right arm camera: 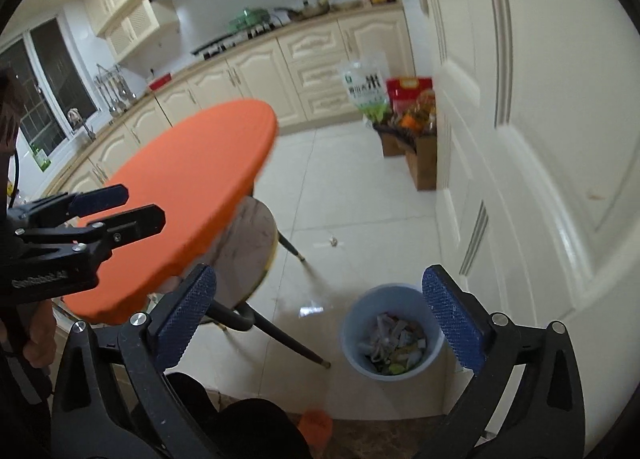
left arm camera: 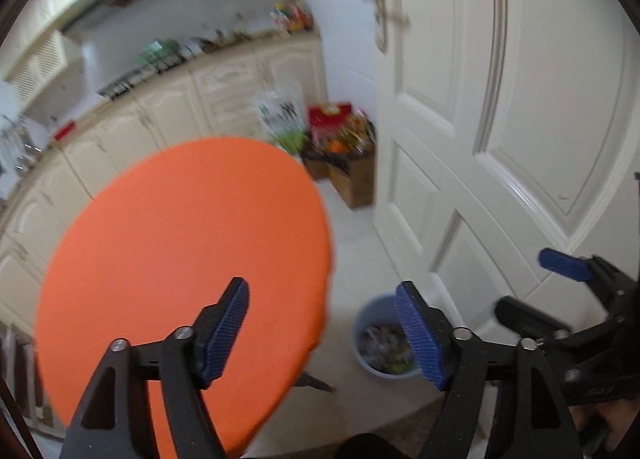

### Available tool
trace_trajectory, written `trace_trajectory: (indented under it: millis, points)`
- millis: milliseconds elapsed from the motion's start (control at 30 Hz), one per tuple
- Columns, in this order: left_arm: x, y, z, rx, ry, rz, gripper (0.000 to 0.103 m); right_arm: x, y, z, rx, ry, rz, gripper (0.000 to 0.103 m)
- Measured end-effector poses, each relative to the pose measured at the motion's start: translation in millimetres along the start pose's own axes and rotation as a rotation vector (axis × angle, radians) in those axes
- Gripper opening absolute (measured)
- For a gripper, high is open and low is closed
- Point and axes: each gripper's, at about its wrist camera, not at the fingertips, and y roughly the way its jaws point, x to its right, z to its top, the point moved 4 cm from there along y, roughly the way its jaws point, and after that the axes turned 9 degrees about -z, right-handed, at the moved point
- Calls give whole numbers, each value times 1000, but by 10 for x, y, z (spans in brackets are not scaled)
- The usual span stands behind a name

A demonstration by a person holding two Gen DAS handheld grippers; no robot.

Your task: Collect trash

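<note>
1. Left gripper [left arm camera: 320,335] – jaws wide, nothing between them.
2. Right gripper [right arm camera: 320,323] – jaws spread wide, also empty.
3. Blue bin [right arm camera: 392,333] on the near floor by the white door [right arm camera: 540,139], trash [right arm camera: 394,343] inside.
4. Orange table [right arm camera: 180,195] top looks bare.
5. One small scrap [right arm camera: 332,241] lies on the far tiles – likely the last bit left.

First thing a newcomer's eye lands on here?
The round table with the bright orange cover fills the left and centre of both views, bare on top. Next, the pale blue plastic bin on the white tiled floor by the cream panelled door, holding paper scraps. Both the left gripper and right gripper hang open and empty.
</note>
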Motion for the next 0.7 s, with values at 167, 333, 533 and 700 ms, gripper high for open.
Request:
trace_trajectory:
  millis: [167,333,533,700]
  points:
    - [-9,-581,-330,116,-24,55,88,-331,-435,-47,49,-34,-8,103]
    - [204,-1054,-772,186,-56,95,96,-627,-851,-169,116,-68,-28,103]
    - [338,-1646,-1283,261,-94,145,98,-1018,-1340,-311,183,-117,-1,103]
    - [538,-1982,-1685,347,-107,182,102,-1249,-1657,-428,247,-141,-17,103]
